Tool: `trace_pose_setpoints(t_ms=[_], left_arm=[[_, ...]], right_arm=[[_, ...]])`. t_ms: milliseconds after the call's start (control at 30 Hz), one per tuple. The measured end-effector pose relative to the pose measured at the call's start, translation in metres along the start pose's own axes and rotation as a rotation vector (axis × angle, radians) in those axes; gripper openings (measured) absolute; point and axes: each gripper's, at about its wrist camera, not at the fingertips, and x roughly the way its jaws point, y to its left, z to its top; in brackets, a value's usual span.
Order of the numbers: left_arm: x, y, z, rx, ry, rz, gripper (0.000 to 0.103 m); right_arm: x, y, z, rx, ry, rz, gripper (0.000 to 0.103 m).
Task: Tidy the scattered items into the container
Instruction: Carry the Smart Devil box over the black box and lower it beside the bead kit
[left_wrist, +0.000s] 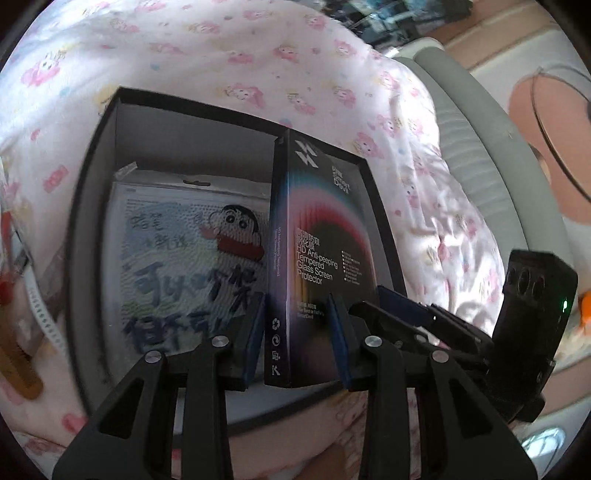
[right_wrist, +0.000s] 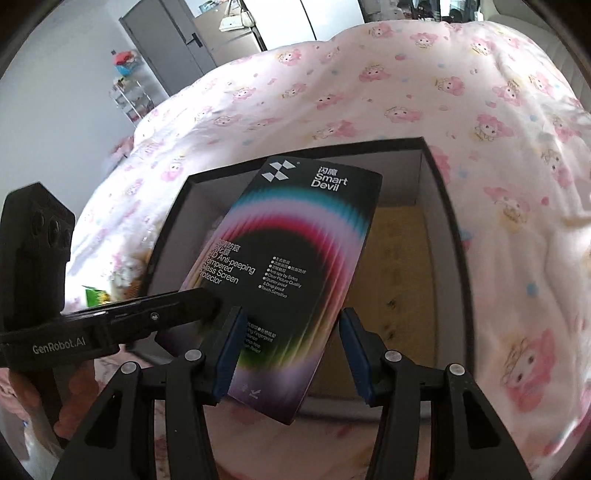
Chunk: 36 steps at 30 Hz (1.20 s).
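A black screen protector box (left_wrist: 314, 251) stands on edge between the fingers of my left gripper (left_wrist: 297, 339), which is shut on its lower end, over the open black container (left_wrist: 92, 206). The same box (right_wrist: 291, 258) shows in the right wrist view, tilted over the container (right_wrist: 443, 229). My right gripper (right_wrist: 291, 354) is open, its blue pads on either side of the box's lower end without pressing it. A cartoon bead-art packet (left_wrist: 184, 258) lies flat inside the container on the left.
The container sits on a bed with a pink cartoon-print quilt (right_wrist: 369, 92). Small items lie on the quilt at the far left (left_wrist: 22, 332). A grey bed frame (left_wrist: 480, 155) runs on the right. A door and a shelf (right_wrist: 129, 96) stand beyond the bed.
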Motion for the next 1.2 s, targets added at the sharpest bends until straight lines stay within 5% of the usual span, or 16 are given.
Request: trace_pose_setpoints(t_ms=[300,367,467,700,867,1067,1200], left_arm=[[0.040,0.002,-0.002,-0.039,0.054,0.058,0.034],[0.047,0.005,-0.005,-0.041,0.083,0.091,0.028],[0.056,0.004,-0.013,-0.030,0.126,0.133,0.026],[0.039,0.009,-0.018,-0.025,0.069,0.193,0.025],[0.024,0.017,-0.012,-0.054,-0.017,0.313,0.019],[0.055,0.007,-0.016,0.002,0.096,0.303,0.016],[0.067,-0.004,-0.023,0.060,0.153,0.284,0.017]], right_arm=[[0.028,-0.043,0.017,-0.025,0.079,-0.012,0.048],[0.034,-0.046,0.011,-0.021,0.107,-0.003,0.047],[0.043,-0.042,0.009,0.003,0.170,0.126,0.040],[0.034,-0.054,0.010,0.018,0.144,0.013,0.040],[0.039,-0.046,0.017,-0.011,0.128,-0.047,0.040],[0.035,-0.043,0.040,-0.027,0.073,0.009,0.040],[0.046,-0.054,0.032,0.000,0.122,0.005,0.040]])
